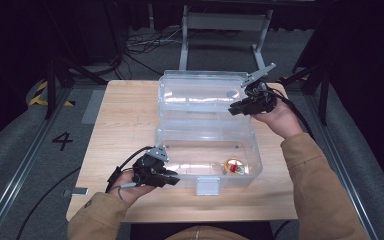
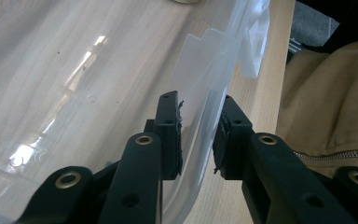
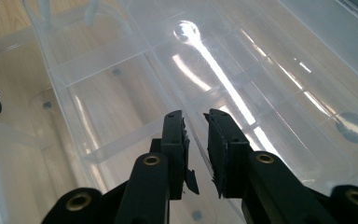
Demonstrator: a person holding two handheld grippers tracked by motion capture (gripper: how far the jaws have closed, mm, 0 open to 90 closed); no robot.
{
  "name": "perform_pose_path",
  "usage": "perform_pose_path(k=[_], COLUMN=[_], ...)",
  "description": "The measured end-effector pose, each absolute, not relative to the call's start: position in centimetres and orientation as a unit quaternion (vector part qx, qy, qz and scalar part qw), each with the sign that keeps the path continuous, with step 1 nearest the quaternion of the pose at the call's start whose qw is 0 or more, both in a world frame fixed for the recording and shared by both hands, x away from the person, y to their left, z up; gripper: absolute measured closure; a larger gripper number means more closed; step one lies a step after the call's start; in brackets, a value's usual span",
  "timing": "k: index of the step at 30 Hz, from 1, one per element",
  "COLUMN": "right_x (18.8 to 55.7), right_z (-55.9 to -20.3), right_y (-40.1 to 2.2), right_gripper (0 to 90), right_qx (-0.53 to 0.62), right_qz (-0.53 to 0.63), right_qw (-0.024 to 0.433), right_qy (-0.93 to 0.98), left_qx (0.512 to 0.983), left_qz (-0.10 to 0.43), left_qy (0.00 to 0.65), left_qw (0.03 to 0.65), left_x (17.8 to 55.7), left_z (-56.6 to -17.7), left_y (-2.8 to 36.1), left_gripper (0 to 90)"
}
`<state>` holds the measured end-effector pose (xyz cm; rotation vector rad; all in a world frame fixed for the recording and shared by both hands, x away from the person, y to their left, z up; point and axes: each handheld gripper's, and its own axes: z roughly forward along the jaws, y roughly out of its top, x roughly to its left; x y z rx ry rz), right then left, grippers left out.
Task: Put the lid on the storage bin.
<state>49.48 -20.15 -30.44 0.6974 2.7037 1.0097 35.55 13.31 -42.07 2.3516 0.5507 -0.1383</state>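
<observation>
Left gripper view shows my left claw (image 2: 198, 135) straddling the clear box (image 2: 98, 84) wall, nearly pinching, to steady it.

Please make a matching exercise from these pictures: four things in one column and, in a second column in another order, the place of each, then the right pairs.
Things:
1. left gripper
2. right gripper
3. small red and yellow object
4. white latch

Places:
A. on the box's front wall, middle
B. at the open lid's right edge
C. inside the box, near its right end
D. jaws either side of the box's front wall, left part

Pairs: 1-D, 2-B, 3-C, 4-A
</observation>
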Motion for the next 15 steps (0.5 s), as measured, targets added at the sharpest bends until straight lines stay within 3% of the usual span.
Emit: perform_pose_path(k=[15], right_x=[48.2], right_z=[-30.1], right_y=[-20.2], right_gripper=[78.5], right_qx=[0.224], right_qz=[0.341], right_qw=[0.091], right_qy=[0.909], left_qx=[0.908], left_qz=[-0.054], left_qy=[0.213], left_qw=[0.356], left_x=[35.5], left_z=[-42.1], left_y=[13.3], left_gripper=[74.3])
